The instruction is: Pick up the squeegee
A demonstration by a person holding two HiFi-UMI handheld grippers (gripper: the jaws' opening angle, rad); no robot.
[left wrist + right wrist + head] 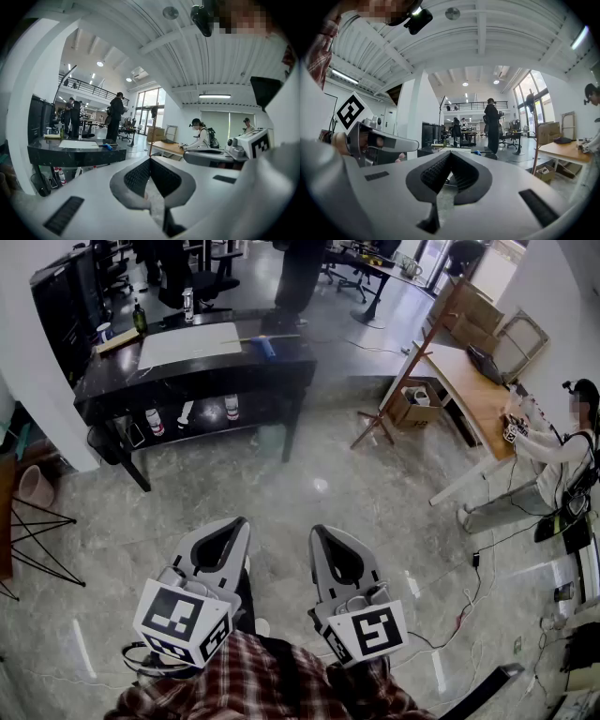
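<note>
Fingertips [138, 176] pressed shut on nothing, the left gripper [238, 523] and right gripper [319, 532] hang side by side over the floor, well apart from the squeegee [265, 345], which lies untouched on the black table [111, 379] across the room. Approach and pickup apparently both remain ahead.

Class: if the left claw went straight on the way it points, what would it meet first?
Ahead of the left claw, the way looks free over the floor; farther on, perhaps the slanted wooden pole, depth unclear.
</note>
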